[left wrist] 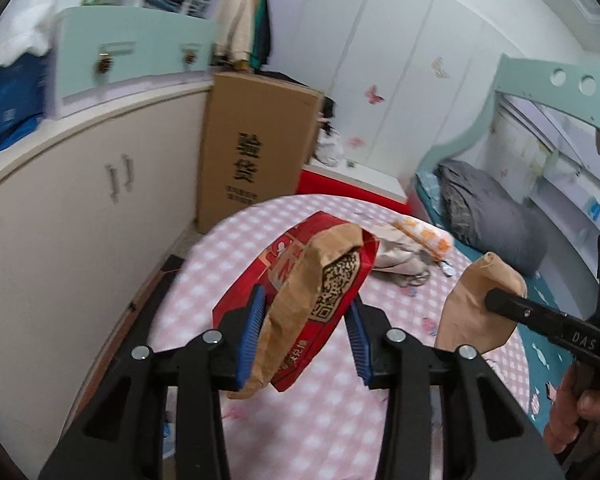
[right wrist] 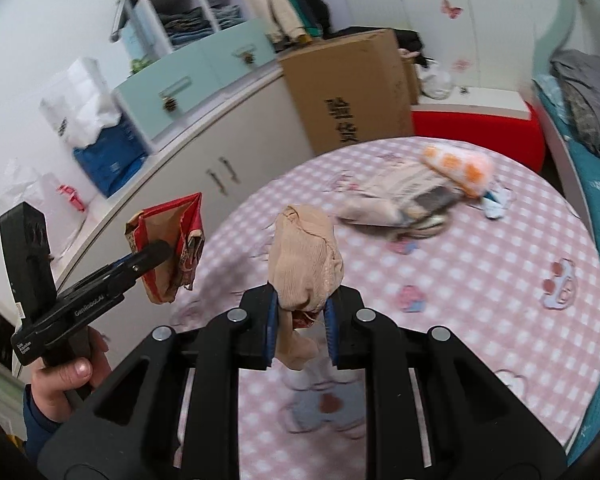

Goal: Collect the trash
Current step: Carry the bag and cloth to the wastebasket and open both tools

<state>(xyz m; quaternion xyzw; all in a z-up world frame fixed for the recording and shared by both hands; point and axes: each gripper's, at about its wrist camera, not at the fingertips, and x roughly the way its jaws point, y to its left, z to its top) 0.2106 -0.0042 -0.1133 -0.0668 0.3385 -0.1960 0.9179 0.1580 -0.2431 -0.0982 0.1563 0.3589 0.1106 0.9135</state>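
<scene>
So the left gripper [left wrist: 306, 344] has its blue pads clamped on a crumpled red-and-brown paper bag [left wrist: 312, 280] (QR code on it), held up over the pink checkered table [left wrist: 332, 432], center of the left wrist view. The right gripper [right wrist: 302, 330] is squeezed nearly closed on a beige stocking [right wrist: 306, 256], mid-frame in the right wrist view. More trash [right wrist: 416, 196] sits in a pile on the table, upper right there.

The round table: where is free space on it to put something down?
The checked tablecloth is bare on the near half and right side, between the grippers and the rim. The far part is crowded by a crumpled wrapper pile and an orange-spotted packet.
</scene>
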